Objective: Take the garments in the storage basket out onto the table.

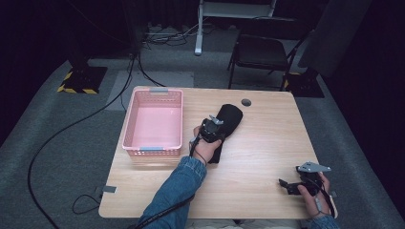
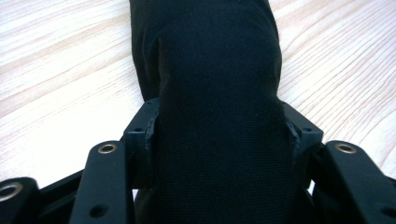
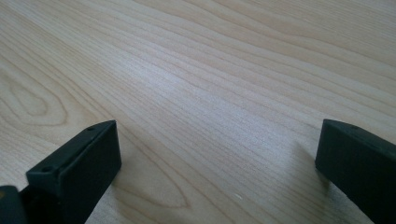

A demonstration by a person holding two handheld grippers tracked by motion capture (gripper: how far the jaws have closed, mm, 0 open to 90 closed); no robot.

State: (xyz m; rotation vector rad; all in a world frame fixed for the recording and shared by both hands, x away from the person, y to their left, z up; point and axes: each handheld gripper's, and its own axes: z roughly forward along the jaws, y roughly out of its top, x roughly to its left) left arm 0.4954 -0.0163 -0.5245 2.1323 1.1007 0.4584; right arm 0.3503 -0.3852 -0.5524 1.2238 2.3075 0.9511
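A black fabric item (image 1: 231,116) lies in the middle of the wooden table (image 1: 267,143), stretching away from the person. My left gripper (image 1: 213,127) sits over its near half. In the left gripper view the jaws stand on both sides of the black fabric (image 2: 219,65), which bulges up between them, and my left gripper (image 2: 219,122) is shut on it with both pads against the cloth. At the table's near right corner my right gripper (image 1: 286,185) rests low, pointing left. Its jaws stand wide apart over bare wood, so my right gripper (image 3: 217,144) is open with nothing between them.
A pink plastic basket (image 1: 153,149) with nothing in it stands on the left part of the table, just left of the left hand. A round cable hole (image 1: 246,102) is at the far edge. A dark folding chair (image 1: 260,52) stands beyond the table, and cables run across the floor.
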